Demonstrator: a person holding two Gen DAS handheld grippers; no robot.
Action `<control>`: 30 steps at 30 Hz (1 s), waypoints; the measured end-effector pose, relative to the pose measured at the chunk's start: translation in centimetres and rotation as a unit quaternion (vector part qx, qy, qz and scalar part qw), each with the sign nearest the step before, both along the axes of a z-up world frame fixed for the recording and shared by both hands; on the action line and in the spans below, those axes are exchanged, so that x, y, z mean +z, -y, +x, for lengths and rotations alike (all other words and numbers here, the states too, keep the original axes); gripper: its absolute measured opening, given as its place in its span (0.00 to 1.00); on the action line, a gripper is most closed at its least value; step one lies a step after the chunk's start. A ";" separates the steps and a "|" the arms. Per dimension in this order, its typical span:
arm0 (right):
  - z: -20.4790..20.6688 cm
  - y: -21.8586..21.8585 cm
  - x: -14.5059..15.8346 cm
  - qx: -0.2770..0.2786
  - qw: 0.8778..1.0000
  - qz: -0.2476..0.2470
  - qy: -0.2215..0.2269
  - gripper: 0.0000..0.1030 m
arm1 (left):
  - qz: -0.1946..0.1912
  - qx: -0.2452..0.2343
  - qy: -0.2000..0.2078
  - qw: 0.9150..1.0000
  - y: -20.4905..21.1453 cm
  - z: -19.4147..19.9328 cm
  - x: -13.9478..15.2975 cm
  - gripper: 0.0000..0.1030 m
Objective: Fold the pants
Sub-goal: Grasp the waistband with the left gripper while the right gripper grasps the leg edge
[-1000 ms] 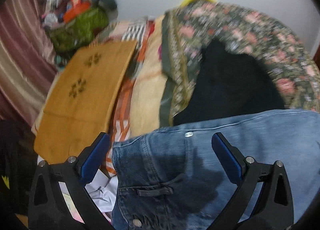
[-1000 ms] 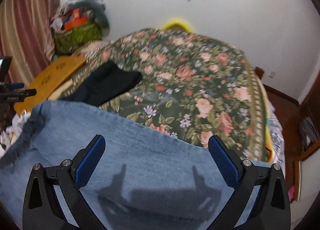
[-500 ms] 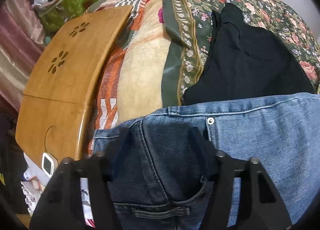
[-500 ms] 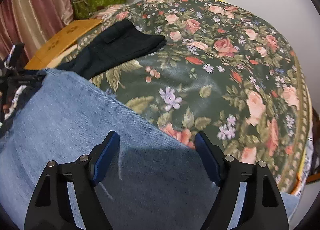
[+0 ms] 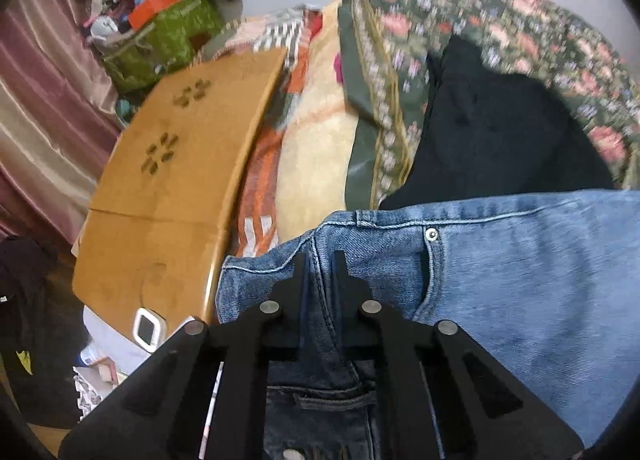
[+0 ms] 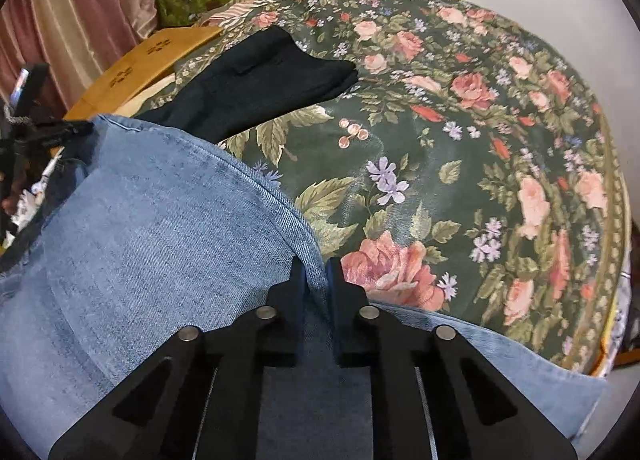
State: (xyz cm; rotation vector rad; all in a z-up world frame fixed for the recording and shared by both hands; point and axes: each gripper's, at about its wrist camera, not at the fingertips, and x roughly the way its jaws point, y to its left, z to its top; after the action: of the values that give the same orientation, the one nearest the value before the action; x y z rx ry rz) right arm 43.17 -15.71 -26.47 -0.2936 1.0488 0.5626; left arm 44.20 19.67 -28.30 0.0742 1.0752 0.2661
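Left wrist view: denim of the jeans is pinched by the just-closed left gripper, likewise by the right gripper, black garment at eleven o'clock.

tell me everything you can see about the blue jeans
The blue jeans are faded light-wash denim, spread across a floral bedspread, next to a folded black garment. At the waist end there are a stitched waistband, a metal rivet at the pocket corner, a belt loop and darker denim near the fly. The left tool has just closed and pinches the waist edge; the right tool has just closed on a stitched edge further along. Both pinch raised folds of cloth.
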 end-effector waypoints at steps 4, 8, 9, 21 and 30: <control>-1.2 0.6 2.7 -0.014 0.999 0.010 0.035 0.06 | 0.012 -0.004 0.022 1.000 0.4 -1.7 3.6 0.08; -2.9 1.5 5.6 -0.019 0.998 0.028 0.049 0.06 | 0.025 -0.013 0.033 0.999 0.7 -3.7 5.9 0.07; -3.7 1.6 6.1 -0.018 0.998 0.028 0.055 0.06 | 0.026 -0.014 0.038 0.999 0.8 -4.4 6.5 0.07; -13.4 2.1 9.5 -0.005 0.996 0.047 0.079 0.06 | 0.041 -0.022 0.077 0.996 1.5 -15.7 9.2 0.07; -19.8 2.4 8.2 0.001 0.995 0.064 0.074 0.06 | 0.019 -0.009 0.059 0.998 1.0 -22.9 6.9 0.06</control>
State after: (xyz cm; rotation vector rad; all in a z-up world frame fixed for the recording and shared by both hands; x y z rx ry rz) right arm 23.35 -18.08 -18.31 -0.2194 0.8648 0.5986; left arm 21.27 18.68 -21.40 0.1007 0.9512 0.2704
